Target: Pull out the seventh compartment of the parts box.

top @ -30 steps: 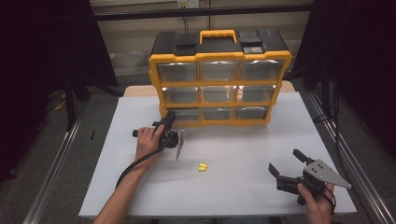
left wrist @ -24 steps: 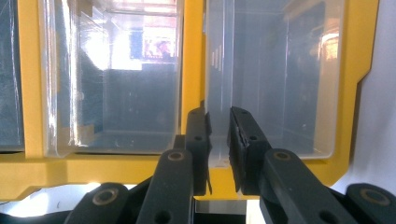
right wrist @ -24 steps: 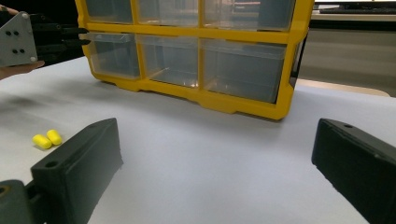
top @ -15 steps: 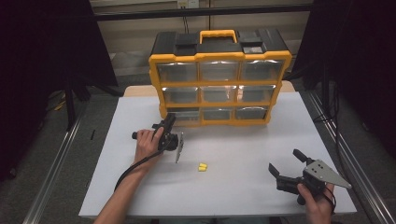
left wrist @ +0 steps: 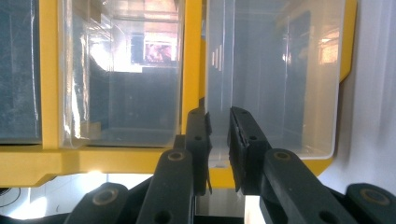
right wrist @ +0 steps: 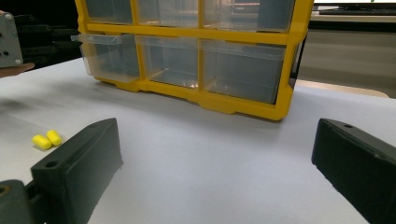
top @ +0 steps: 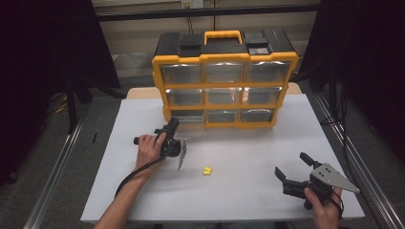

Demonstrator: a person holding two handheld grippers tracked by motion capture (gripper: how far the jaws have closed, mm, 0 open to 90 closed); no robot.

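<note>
A yellow and black drawer organizer [top: 224, 76] stands at the back of the white table [top: 239, 200]. Its bottom-left clear drawer [right wrist: 100, 51] sticks out a little from the frame. My left gripper [top: 173, 122] reaches that drawer's front. In the left gripper view its jaws [left wrist: 218, 116] stand almost together, pinching the thin clear lip of the drawer [left wrist: 280, 93]. Two small yellow foam pieces [top: 207, 171] lie side by side mid-table, also seen at the left in the right gripper view [right wrist: 46, 139]. My right gripper [top: 291, 163] rests near the front right, wide open [right wrist: 217, 135], nothing between its fingers.
The organizer holds several clear drawers in three rows, the others pushed in. A black cable [top: 138, 171] trails from the left gripper along the forearm. Metal rails [top: 52, 171] run along both table sides. White tabletop lies between the two grippers.
</note>
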